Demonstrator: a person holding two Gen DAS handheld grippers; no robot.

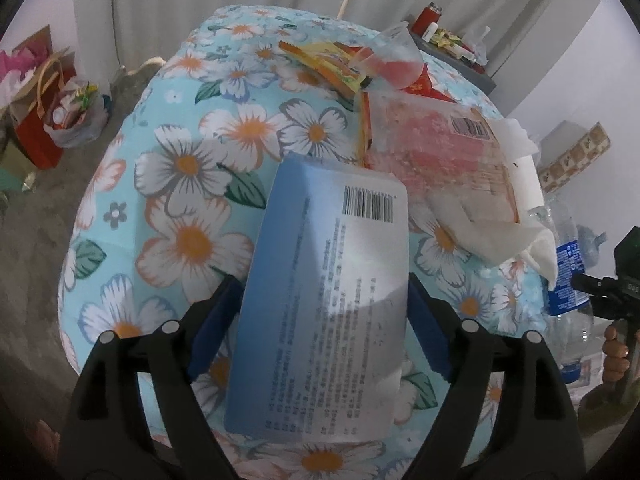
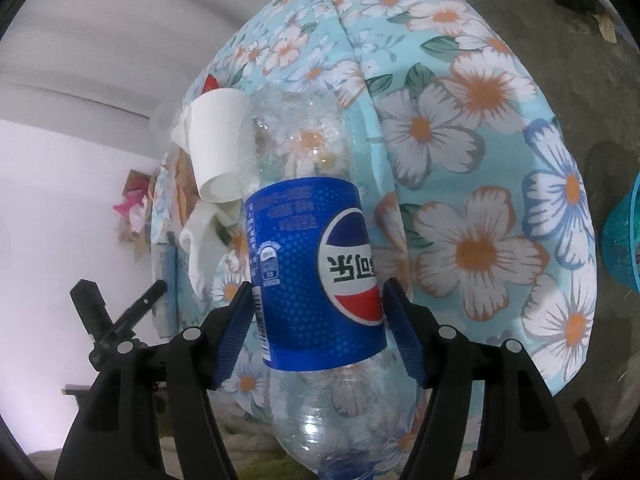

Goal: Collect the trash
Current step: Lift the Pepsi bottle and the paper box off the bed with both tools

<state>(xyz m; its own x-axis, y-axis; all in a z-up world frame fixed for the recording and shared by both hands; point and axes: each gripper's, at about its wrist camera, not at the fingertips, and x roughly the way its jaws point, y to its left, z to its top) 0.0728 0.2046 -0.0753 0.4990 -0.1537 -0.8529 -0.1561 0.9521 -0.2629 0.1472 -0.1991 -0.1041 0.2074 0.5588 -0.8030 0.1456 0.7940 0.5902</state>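
On the table's flower-printed light blue cloth [image 1: 188,168]: one flat blue-and-white printed packet [image 1: 320,300], one clear crushed plastic bottle with a blue label [image 2: 316,276], one clear plastic cup [image 1: 394,60], one transparent pinkish wrapper [image 1: 436,148], one yellow-orange snack wrapper [image 1: 324,62], and crumpled white tissues [image 1: 496,232], perhaps two, near the right edge.
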